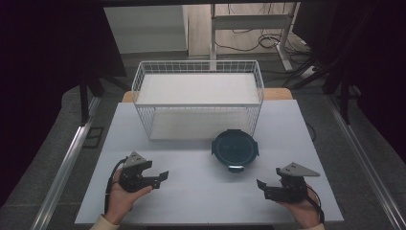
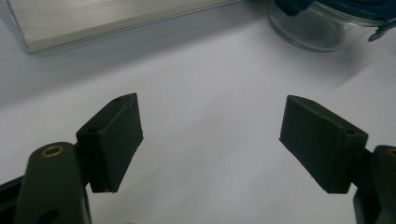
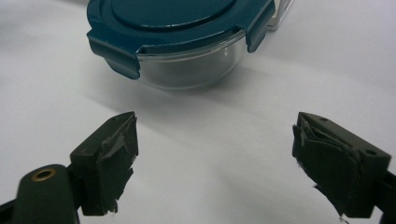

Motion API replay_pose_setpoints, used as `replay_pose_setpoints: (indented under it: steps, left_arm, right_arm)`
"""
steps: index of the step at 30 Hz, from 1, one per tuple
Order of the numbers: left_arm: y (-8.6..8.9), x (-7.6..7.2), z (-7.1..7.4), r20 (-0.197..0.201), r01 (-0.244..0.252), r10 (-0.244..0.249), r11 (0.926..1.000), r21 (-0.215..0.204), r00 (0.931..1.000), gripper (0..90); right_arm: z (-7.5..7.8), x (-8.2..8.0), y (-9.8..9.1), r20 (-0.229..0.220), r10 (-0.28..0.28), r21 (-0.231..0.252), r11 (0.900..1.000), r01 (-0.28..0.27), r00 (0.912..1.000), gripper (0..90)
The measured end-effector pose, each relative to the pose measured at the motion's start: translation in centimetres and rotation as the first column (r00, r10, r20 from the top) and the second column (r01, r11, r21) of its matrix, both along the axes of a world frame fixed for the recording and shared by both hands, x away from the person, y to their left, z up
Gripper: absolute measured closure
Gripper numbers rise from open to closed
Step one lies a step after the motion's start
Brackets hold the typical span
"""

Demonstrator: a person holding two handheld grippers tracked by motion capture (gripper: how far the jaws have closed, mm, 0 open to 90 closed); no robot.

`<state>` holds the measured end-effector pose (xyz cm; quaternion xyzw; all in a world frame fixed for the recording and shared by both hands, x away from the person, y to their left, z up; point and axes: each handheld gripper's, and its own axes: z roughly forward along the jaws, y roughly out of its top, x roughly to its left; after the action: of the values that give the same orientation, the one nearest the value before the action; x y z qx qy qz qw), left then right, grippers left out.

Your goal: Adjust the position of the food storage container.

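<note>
A round glass container with a dark teal clip-on lid (image 1: 235, 148) stands on the white table (image 1: 201, 196), just in front of the wire basket (image 1: 198, 98). My left gripper (image 1: 164, 176) rests low at the front left, held in a hand, open with nothing between its jaws (image 2: 210, 140). At the front right my right gripper (image 1: 260, 185) is open too, and empty (image 3: 215, 158). The right gripper view has the lidded glass container (image 3: 180, 39) a short way ahead of the jaws. The left gripper view catches the container's glass wall (image 2: 322, 28) at top right.
The white wire basket stands at the back of the table with a pale flat bottom; its lower edge (image 2: 112, 23) runs across the top of the left gripper view. Desk legs and cables (image 1: 253, 33) lie on the floor beyond. Dark curtains flank both sides.
</note>
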<state>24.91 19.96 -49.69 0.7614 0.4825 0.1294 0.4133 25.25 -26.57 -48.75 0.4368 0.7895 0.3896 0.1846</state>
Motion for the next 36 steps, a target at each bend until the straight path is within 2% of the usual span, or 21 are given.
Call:
replay_pose_setpoints:
  steps: [7, 14, 22, 28, 36]
  left_arm:
    - [0.2, -0.2, 0.1, 0.008, -0.007, 0.007, 1.0000, -0.001, 0.9999, 20.6]
    - [-0.1, -0.4, -0.2, 0.011, 0.020, -0.020, 0.9997, 0.013, 0.9997, 20.7]
    - [0.1, -0.3, -0.3, 0.007, 0.006, -0.006, 0.9999, 0.011, 1.0000, 20.8]
    - [0.1, -0.4, -0.5, 0.003, 0.005, -0.005, 0.9999, 0.015, 1.0000, 20.9]
    - [0.2, -0.4, -0.6, 0.000, 0.000, 0.000, 0.9999, 0.015, 1.0000, 20.9]
  right_arm:
    - [0.3, -0.1, -0.3, -0.010, -0.017, 0.003, 0.9999, 0.017, 0.9998, 17.1]
    - [0.4, 0.0, -0.1, -0.018, -0.021, 0.011, 0.9997, 0.021, 0.9996, 20.4]
    - [0.4, 0.3, -0.5, -0.039, -0.019, 0.011, 0.9997, 0.020, 0.9990, 24.1]
    - [0.9, 0.9, -0.1, -0.046, -0.024, 0.009, 0.9997, 0.024, 0.9986, 27.3]
    - [2.2, 1.9, 0.3, -0.060, 0.003, 0.003, 1.0000, -0.003, 0.9982, 34.3]
